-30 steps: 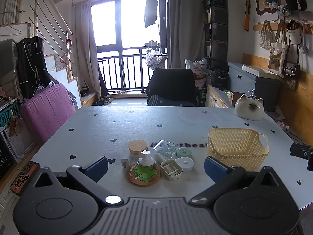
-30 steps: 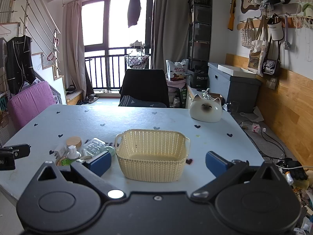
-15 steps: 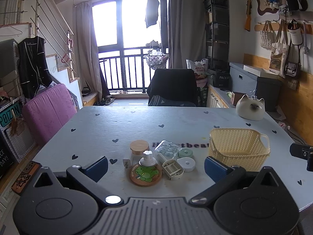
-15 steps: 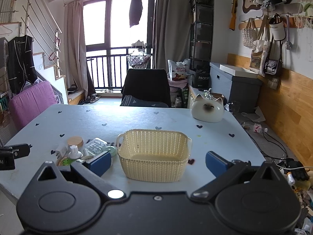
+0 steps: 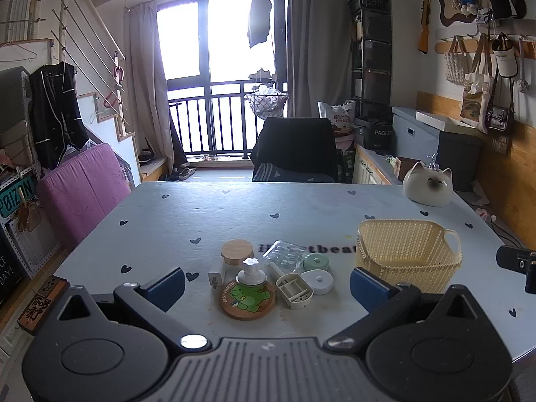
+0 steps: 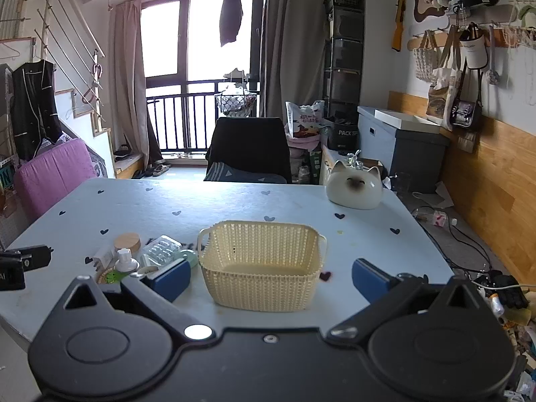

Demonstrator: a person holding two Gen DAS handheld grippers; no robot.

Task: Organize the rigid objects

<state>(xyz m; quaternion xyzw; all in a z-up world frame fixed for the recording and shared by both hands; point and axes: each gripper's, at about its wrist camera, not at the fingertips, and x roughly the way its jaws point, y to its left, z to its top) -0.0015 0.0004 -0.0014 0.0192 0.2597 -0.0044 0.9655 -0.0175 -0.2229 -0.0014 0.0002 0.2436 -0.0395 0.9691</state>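
- My left gripper (image 5: 267, 284) sits nearest me, its blue-padded tongs spread wide with nothing between them, aimed at the cluster of small things.
- My right gripper (image 6: 270, 276) is likewise wide apart and empty, framing the basket (image 6: 262, 263) head-on.
- Progress, as I judge it: nothing is sorted yet. The basket (image 5: 407, 254) looks empty inside, and every small item lies on the table (image 5: 234, 214) to its left. The whole job is ahead of me.
- Nearest item: one round wooden coaster (image 5: 247, 298) with a green cartoon figure, and one white pump-top bottle (image 5: 251, 272) standing at its far edge, apparently on it.
- Just right of the coaster: one small beige slotted box (image 5: 294, 291), then one white round disc (image 5: 317, 281).
- Left of the bottle: one small white plug-like piece (image 5: 214, 280); I cannot make out more.
- Behind those: one jar with a wooden lid (image 5: 237, 252), one clear plastic case (image 5: 283, 256) and one pale green round tin (image 5: 316, 262).
- That makes eight loose items by my count, though a white piece lying under the clear case may be a ninth; I cannot tell.
- One basket, standing upright near the cluster, on its right.
- Far right corner of the table: one white cat-shaped ornament (image 5: 427, 188), well apart from the rest; I would leave it.
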